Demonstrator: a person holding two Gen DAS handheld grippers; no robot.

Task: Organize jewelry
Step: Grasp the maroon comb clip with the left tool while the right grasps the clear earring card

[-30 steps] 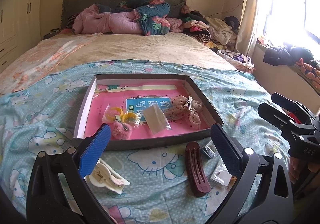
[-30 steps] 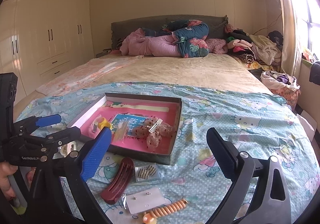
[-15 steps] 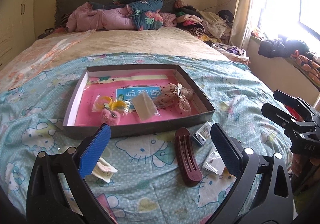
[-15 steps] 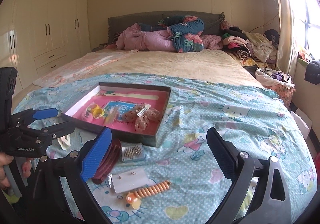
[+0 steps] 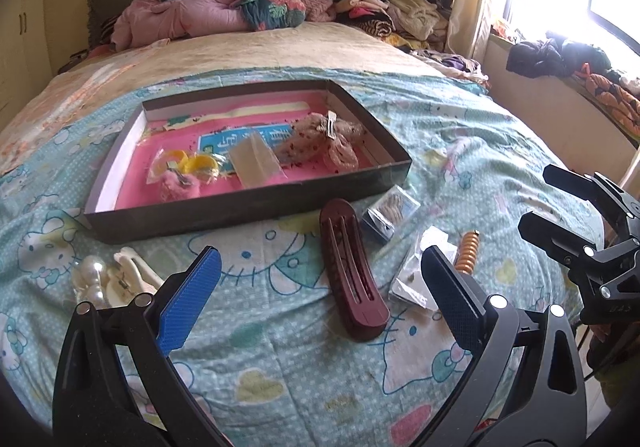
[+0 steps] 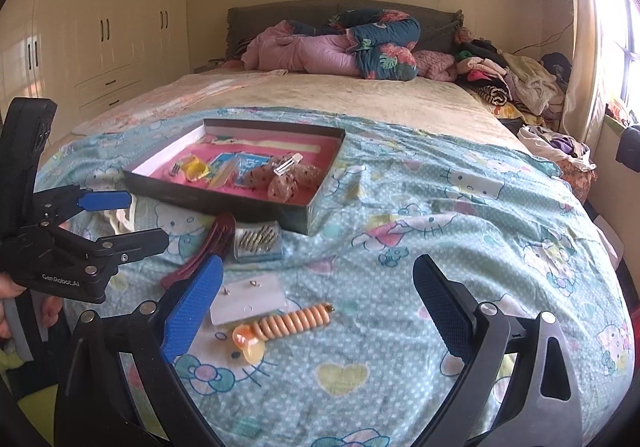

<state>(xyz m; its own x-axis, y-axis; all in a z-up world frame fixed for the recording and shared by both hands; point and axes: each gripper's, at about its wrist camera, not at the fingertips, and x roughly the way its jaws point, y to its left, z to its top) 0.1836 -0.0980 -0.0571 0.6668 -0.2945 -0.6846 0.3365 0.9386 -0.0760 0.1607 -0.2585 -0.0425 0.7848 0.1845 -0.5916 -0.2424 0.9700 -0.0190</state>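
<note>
A dark box [image 5: 248, 207] [image 6: 224, 195] with a pink floor lies on the blue cartoon-print sheet, holding yellow rings, a pink fluffy piece, a clear packet and spotted scrunchies. In front of it lie a maroon hair clip [image 5: 352, 271] [image 6: 208, 251], a small packet of hairpins [image 5: 390, 209] [image 6: 258, 241], a white earring card [image 5: 416, 275] [image 6: 248, 299] and an orange spiral clip [image 5: 468, 251] [image 6: 288, 325]. A white pearl clip [image 5: 116, 279] rests at the left. My left gripper [image 5: 320, 299] [image 6: 120, 219] hangs open above the maroon clip. My right gripper [image 6: 316, 303] [image 5: 560, 199] is open over the orange clip.
Pink and floral quilts [image 6: 340, 47] are piled at the headboard, with heaped clothes [image 6: 516, 83] at the far right. A wardrobe [image 6: 100, 27] lines the left wall. A window ledge with dark clothes [image 5: 560, 55] runs along the right. A hand [image 6: 10, 295] holds the left gripper.
Both grippers have drawn back from the box and tilted down, so the loose pieces in front of it now show between their fingers. Both stay open with nothing held.
</note>
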